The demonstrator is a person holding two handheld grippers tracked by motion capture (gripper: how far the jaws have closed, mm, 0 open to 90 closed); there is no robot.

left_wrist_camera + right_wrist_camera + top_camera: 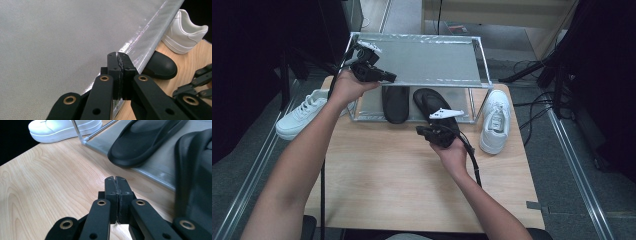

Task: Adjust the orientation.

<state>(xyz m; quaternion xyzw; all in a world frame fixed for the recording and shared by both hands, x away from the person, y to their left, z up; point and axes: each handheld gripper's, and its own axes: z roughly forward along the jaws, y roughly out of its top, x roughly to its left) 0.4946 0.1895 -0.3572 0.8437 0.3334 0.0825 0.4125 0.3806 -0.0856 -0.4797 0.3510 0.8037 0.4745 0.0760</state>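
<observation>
Now we see both jaws clenched, empty. Right gripper (424, 131) hovers at the black slipper (432, 102), half out of the shoe rack (412, 62)'s lower shelf. Looks light, bendy foam; pinch its rim.

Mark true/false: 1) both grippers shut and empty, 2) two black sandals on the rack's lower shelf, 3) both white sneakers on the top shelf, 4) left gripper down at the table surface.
1) True: left gripper and right gripper are shut on nothing.
2) True: both black sandals lie on the rack's lower shelf.
3) False: one white sneaker lies left of the rack, the other right of it.
4) False: it is up at the top shelf's edge.
</observation>
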